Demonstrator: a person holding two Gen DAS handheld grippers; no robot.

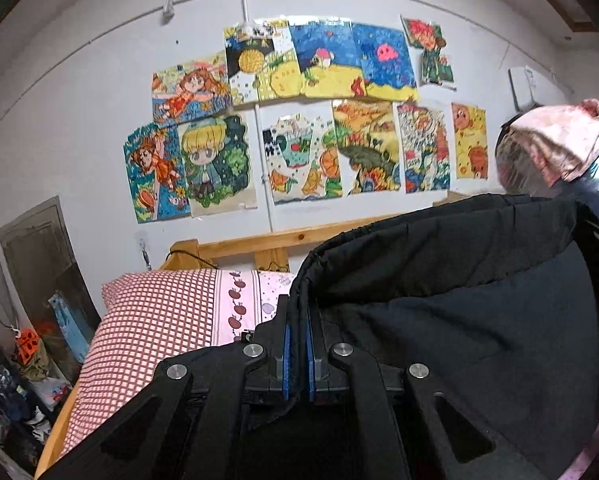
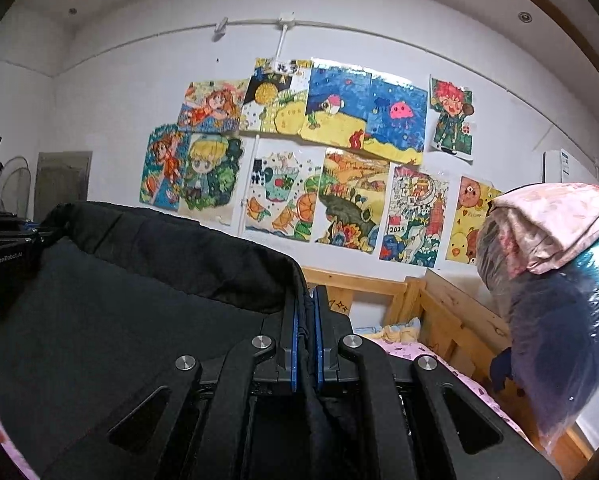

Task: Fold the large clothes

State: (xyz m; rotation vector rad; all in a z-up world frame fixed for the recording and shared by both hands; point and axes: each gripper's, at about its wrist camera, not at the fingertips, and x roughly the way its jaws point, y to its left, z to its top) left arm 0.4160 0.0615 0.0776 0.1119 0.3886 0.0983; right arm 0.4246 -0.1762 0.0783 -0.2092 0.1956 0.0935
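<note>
A large black garment point(image 1: 459, 304) hangs stretched between my two grippers, held up above the bed. My left gripper point(image 1: 298, 312) is shut on one end of its hemmed edge, which runs off to the right in the left wrist view. My right gripper point(image 2: 305, 300) is shut on the other end of the black garment point(image 2: 139, 300), which spreads left toward the left gripper point(image 2: 39, 236) at the frame's left side. The cloth sags in a wide curve between the two grips. Most of the garment below the edge is hidden behind the gripper bodies.
A red-checked pillow point(image 1: 147, 332) lies on the wooden bed point(image 1: 267, 240) below. Children's drawings point(image 1: 299, 120) cover the white wall. A plastic-wrapped bundle point(image 2: 559, 320) topped with pink cloth point(image 2: 559, 220) stands at the right. Clutter point(image 1: 23, 360) sits on the floor at the left.
</note>
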